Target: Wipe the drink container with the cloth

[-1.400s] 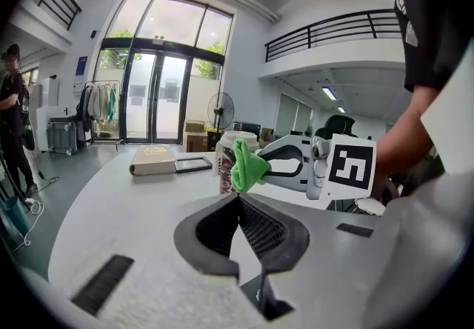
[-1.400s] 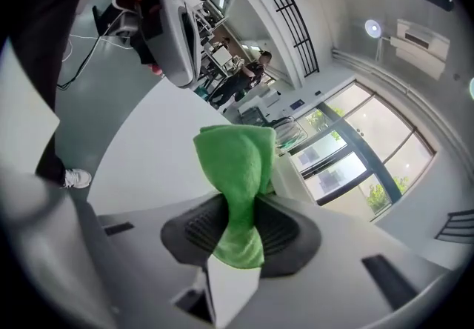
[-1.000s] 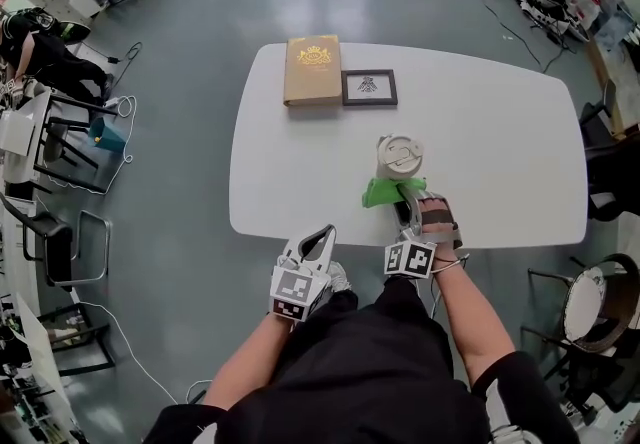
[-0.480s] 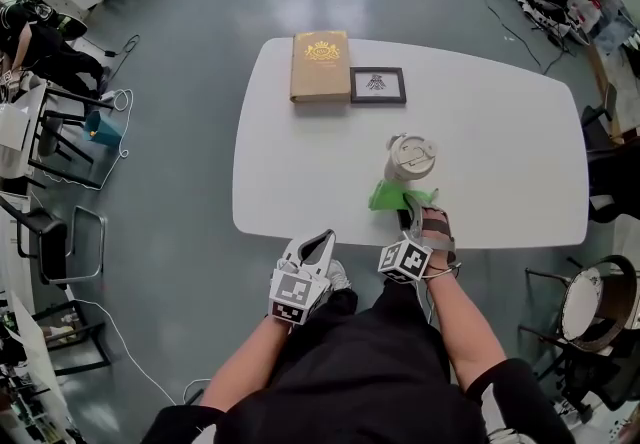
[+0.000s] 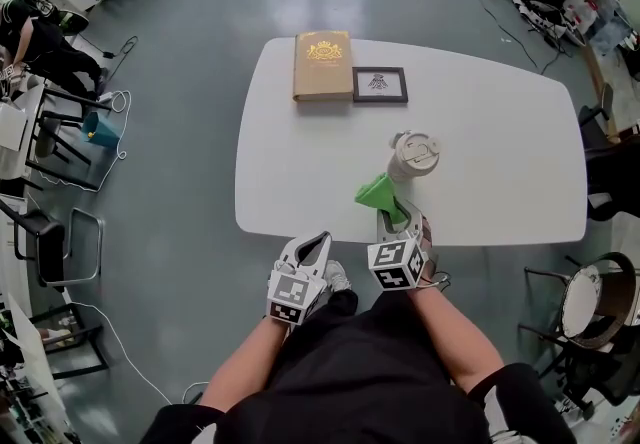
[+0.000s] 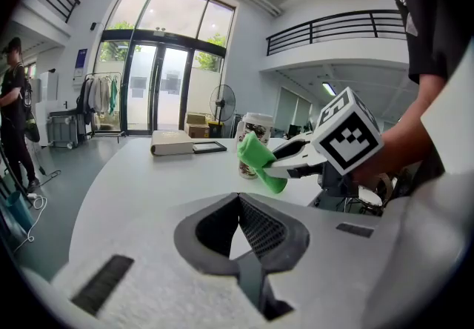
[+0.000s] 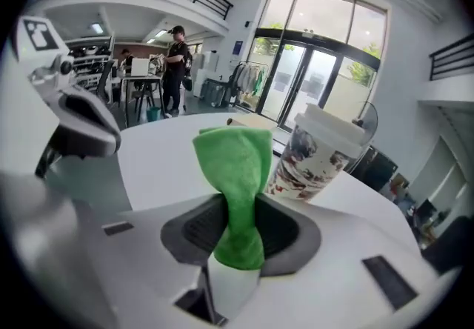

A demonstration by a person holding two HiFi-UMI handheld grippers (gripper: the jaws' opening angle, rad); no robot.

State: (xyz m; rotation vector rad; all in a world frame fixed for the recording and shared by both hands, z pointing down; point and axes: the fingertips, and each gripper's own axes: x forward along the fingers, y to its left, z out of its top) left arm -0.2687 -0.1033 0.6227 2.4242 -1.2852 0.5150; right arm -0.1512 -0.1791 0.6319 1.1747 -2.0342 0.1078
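The left claw (image 5: 318,244), its jaws together on nothing, hangs off the near edge of the white rounded counter (image 5: 290,172), just left of the right claw (image 5: 392,220). The right claw is clamped on a crumpled bright green cloth (image 5: 377,194), which sticks out past its tips. Just ahead and to the right of that claw, the white lidded paper drink container (image 5: 412,156) with a printed wall stands upright, close beside the cloth.
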